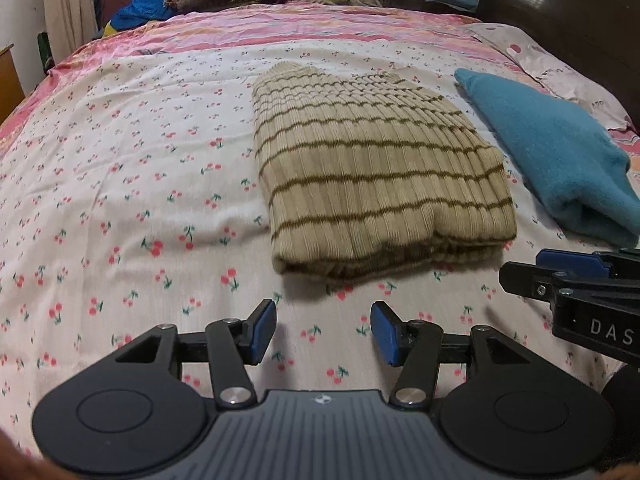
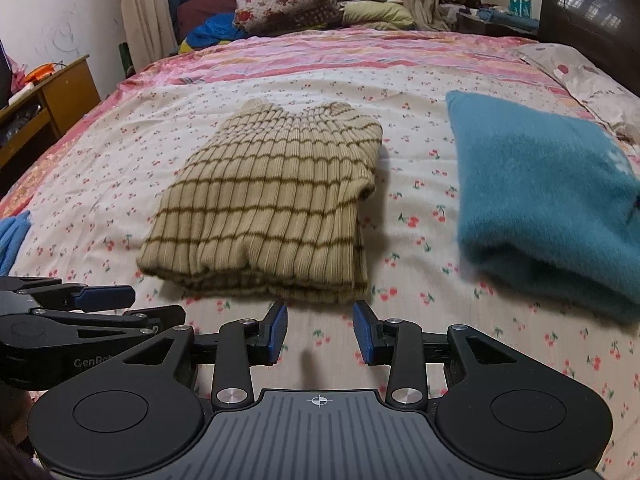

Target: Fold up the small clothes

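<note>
A beige ribbed sweater with thin brown stripes [image 1: 372, 172] lies folded into a neat rectangle on the cherry-print bedsheet [image 1: 120, 184]; in the right wrist view the sweater [image 2: 268, 204] is just ahead of the fingers. To its right lies a folded teal fuzzy garment [image 1: 560, 152], large in the right wrist view [image 2: 548, 200]. My left gripper [image 1: 323, 330] hovers open over bare sheet, just short of the sweater's near edge, holding nothing. My right gripper [image 2: 320, 332] is open and empty too, close to the sweater's near fold. Each gripper shows at the edge of the other's view.
Pillows and a rolled floral blanket [image 2: 288, 0] are piled at the far end of the bed. A dark wooden headboard [image 2: 592, 20] rises at the right. A wooden side table [image 2: 44, 96] stands left of the bed. A light-blue cloth [image 2: 12, 236] peeks in at the left edge.
</note>
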The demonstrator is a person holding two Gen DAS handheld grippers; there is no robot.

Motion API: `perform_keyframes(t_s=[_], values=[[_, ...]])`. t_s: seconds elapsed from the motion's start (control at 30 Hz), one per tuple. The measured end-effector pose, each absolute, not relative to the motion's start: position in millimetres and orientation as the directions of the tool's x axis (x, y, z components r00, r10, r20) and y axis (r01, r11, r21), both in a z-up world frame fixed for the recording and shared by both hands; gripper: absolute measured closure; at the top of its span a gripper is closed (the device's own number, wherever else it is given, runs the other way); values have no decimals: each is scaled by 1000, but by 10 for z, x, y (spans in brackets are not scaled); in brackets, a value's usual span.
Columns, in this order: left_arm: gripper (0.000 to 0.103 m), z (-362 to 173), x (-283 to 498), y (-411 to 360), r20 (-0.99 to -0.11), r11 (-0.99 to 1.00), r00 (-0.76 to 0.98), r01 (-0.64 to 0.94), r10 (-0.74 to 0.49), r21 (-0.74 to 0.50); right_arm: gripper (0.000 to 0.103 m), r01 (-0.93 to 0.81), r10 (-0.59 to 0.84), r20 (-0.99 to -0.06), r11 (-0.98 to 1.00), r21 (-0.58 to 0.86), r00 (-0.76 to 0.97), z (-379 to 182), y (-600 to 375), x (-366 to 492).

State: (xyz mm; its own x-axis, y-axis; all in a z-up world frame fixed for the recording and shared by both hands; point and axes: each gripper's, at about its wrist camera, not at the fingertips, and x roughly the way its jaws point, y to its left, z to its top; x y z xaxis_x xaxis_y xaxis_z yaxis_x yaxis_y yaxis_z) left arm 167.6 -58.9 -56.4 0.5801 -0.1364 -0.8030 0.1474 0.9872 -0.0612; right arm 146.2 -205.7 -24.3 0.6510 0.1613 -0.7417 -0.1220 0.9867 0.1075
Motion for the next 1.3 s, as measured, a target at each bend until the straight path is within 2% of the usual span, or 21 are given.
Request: perform_keyframes(t_s=[0.4,0.5,0.8,1.03,1.13,1.3], values=[[43,-577,1351,-591,-807,988,576,145,-131,-57,66,-123,174,-743,985,123,646,-252,-1981,1117],[40,-573,1274,-576,-804,987,579,145,-136,-63,66,-125,177,-742,984,126,647,-258,-1961,1043],[37,-592,1103,-561,-802,989,585,138,-121,-48,66,-122,179,-750,984,131,637,-346,-1900,864],[29,-647,995,-587,-811,992,579,130,-79,-4,65,-118,177,-754,984,132,633,-408,-1886,742],[27,-642,964,-576,-807,993,586,121,-70,2,60,-115,176,-751,984,133,636,-411,-1882,715],[23,-611,930,-553,-794,994,603,109,-71,-6,59,-112,177,-745,984,137,644,-406,-1871,701]])
